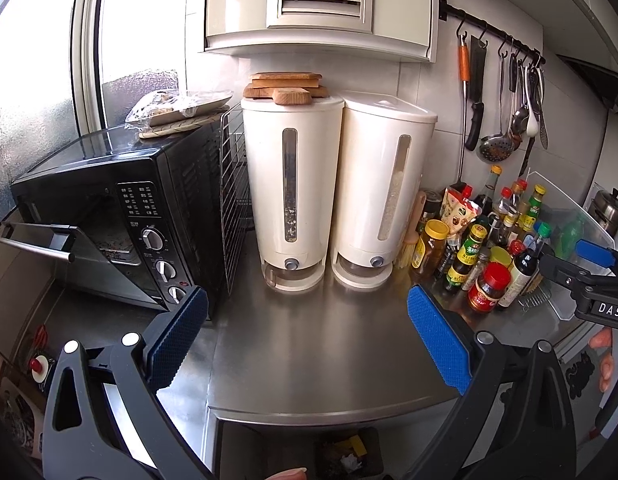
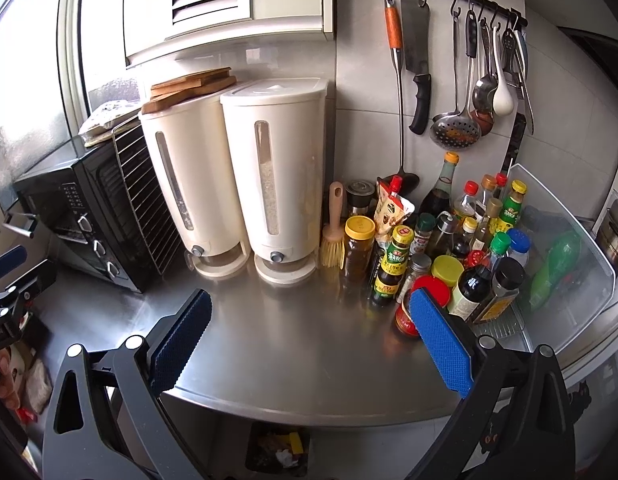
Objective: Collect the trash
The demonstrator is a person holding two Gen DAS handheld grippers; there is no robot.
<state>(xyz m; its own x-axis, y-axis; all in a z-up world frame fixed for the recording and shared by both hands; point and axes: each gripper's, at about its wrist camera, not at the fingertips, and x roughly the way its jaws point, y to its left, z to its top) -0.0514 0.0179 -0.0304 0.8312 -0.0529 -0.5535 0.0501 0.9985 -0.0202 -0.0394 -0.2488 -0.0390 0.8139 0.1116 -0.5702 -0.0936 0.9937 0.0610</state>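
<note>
1. 2 tongs, left tongs [image 1: 307,336] and right tongs [image 2: 311,340]: both spread apart, holding nothing, above the steel desk [image 2: 289,344].
2. Trash bin [image 2: 278,453]: below the desk's front edge, scraps inside; no loose trash shows on top.
3. Bottle cluster [image 2: 449,248]: crowds your right tongs; a careless swing could topple it.
4. Oven door [image 1: 41,236]: ajar, may snag your left tongs.

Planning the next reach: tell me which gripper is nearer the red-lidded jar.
Right. The right gripper hovers open with one blue finger just in front of the red-lidded jar; the left gripper hangs open farther left, nearer the oven.
</note>
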